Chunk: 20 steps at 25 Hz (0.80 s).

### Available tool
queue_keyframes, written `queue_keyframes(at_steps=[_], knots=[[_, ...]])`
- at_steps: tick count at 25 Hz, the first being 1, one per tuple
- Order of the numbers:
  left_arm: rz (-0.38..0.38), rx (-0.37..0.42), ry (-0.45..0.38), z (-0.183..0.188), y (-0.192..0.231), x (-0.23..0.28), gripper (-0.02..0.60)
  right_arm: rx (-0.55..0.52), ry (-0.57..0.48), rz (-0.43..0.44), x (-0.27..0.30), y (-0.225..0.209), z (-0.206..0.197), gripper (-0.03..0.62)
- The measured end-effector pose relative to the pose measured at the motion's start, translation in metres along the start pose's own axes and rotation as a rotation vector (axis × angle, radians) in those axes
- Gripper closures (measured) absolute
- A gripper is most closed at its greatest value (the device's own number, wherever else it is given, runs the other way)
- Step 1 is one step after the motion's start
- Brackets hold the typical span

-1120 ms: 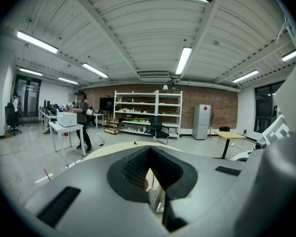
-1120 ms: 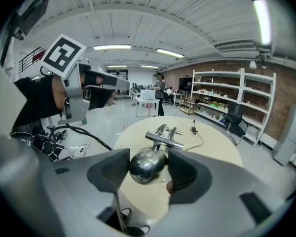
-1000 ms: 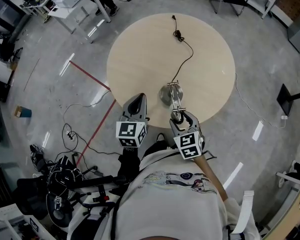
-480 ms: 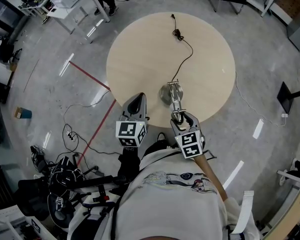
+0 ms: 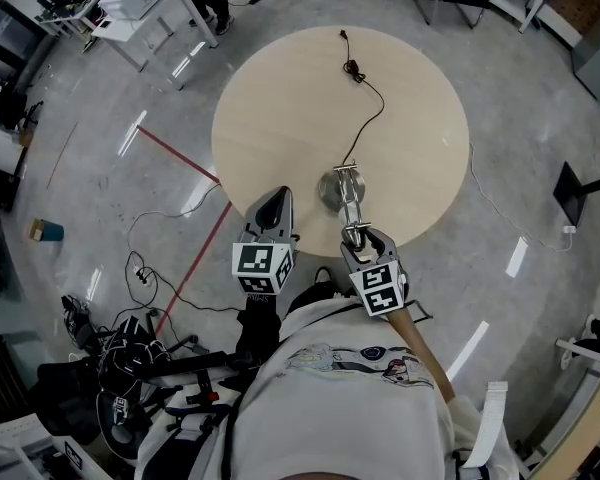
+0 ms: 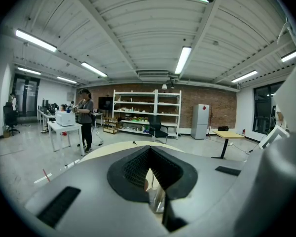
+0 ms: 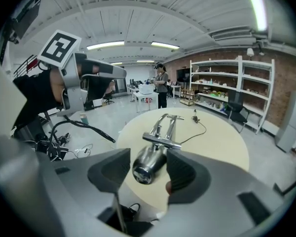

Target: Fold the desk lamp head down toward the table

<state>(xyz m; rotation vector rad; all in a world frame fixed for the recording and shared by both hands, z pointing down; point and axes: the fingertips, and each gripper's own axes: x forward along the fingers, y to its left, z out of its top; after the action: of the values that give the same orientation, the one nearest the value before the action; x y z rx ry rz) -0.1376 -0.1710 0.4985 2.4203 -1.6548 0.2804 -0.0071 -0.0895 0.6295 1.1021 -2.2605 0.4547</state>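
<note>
The head view looks down on a round pale table (image 5: 280, 118) with the desk lamp (image 5: 338, 190) on the side nearest the person. Its chrome base (image 5: 330, 190) sits on the tabletop. The twin-rod arm (image 5: 351, 206) leans out towards the table's rim, where the right tongs (image 5: 356, 236) meet it.

In the right gripper view those tongs (image 7: 148, 164) are clenched around the lamp head (image 7: 147, 166). This shiny rounded shell lies between the two dark pads with its end facing the camera. Behind it the arm (image 7: 164, 125) runs back over the table.

The lamp's thin black cord (image 5: 372, 108) trails across the tabletop to a plug (image 5: 348, 36) lying near the far edge.

The left tongs (image 5: 277, 200) hover over the table's near edge, just beside the lamp base and apart from it. In the left gripper view they (image 6: 150, 174) are pressed together with nothing gripped. Only a sliver of table and chrome shows through the slit.

A red tape line (image 5: 180, 163) crosses the grey floor to the left of the table. A person (image 7: 162, 85) stands further off by a white table (image 5: 150, 3). Shelving (image 6: 148, 110) stands against the brick wall at the back.
</note>
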Motion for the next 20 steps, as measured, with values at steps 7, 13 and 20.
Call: queue_keyframes(at_steps=[7, 13, 20], knots=[[0.007, 0.002, -0.002, 0.001, 0.001, -0.001, 0.581, 0.02, 0.027, 0.005, 0.007, -0.002, -0.013, 0.358], [0.014, 0.002, -0.002, 0.003, 0.004, -0.003, 0.581, 0.027, 0.029, 0.0, 0.012, -0.004, -0.016, 0.358], [0.015, 0.005, 0.004, 0.001, 0.009, 0.0, 0.581, 0.031, 0.063, -0.007, 0.021, -0.007, -0.027, 0.359]])
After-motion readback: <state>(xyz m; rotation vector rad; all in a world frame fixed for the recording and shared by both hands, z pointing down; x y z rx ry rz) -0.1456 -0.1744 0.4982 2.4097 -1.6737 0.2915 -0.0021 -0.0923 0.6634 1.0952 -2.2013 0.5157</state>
